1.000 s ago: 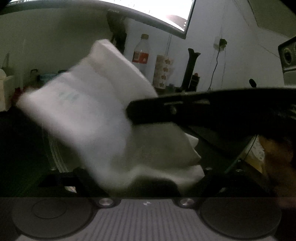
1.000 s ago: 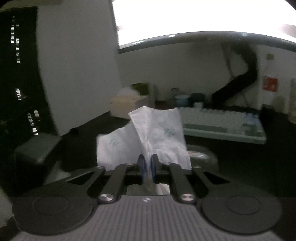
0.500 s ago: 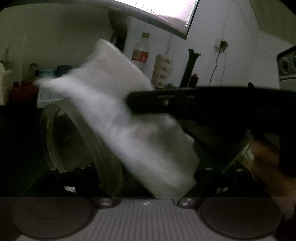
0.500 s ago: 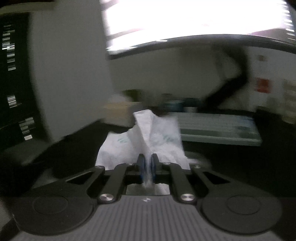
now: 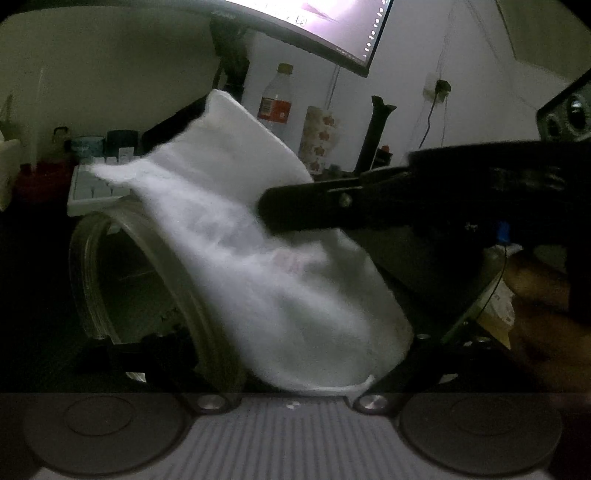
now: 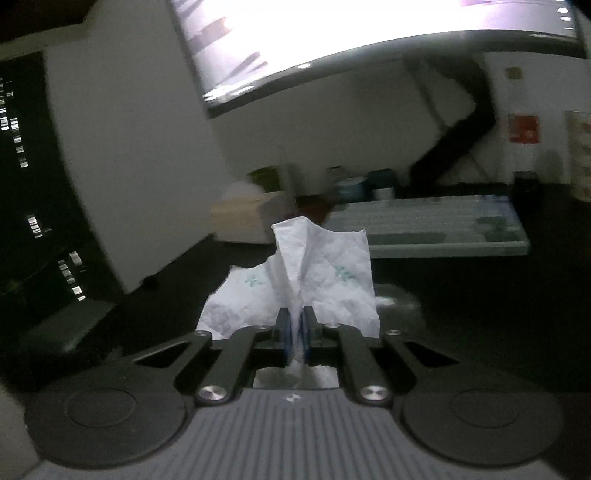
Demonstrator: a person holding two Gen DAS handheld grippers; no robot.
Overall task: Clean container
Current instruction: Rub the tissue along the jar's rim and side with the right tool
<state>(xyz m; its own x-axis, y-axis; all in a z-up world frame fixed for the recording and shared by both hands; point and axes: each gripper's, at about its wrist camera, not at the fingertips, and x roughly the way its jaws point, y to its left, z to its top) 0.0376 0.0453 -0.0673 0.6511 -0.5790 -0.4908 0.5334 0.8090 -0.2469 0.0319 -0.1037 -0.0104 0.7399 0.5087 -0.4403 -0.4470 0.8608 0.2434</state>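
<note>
A clear round container point(image 5: 110, 280) lies tilted on its side between the wide jaws of my left gripper point(image 5: 267, 332). Those jaws are opening a little, and the container still sits between them. The pads are lost in the dark. My right gripper point(image 6: 295, 325) is shut on a crumpled white tissue point(image 6: 325, 273). In the left wrist view that gripper point(image 5: 266, 210) reaches in from the right as a black bar. Its tissue point(image 5: 258, 258) drapes over the container's rim and right side. Part of the glass point(image 6: 400, 301) glints behind the tissue in the right wrist view.
A pale keyboard point(image 6: 443, 229) lies on the dark desk behind, under a bright monitor point(image 5: 314, 26). A bottle point(image 5: 275, 96) and a patterned cup point(image 5: 317, 140) stand at the back. A tissue box point(image 6: 247, 218) sits left of the keyboard. A person's hand point(image 5: 539, 295) holds the right gripper.
The tissue has swept to the right off the container's left rim, which now shows. The right gripper has rolled a little. The left gripper has stayed in place.
</note>
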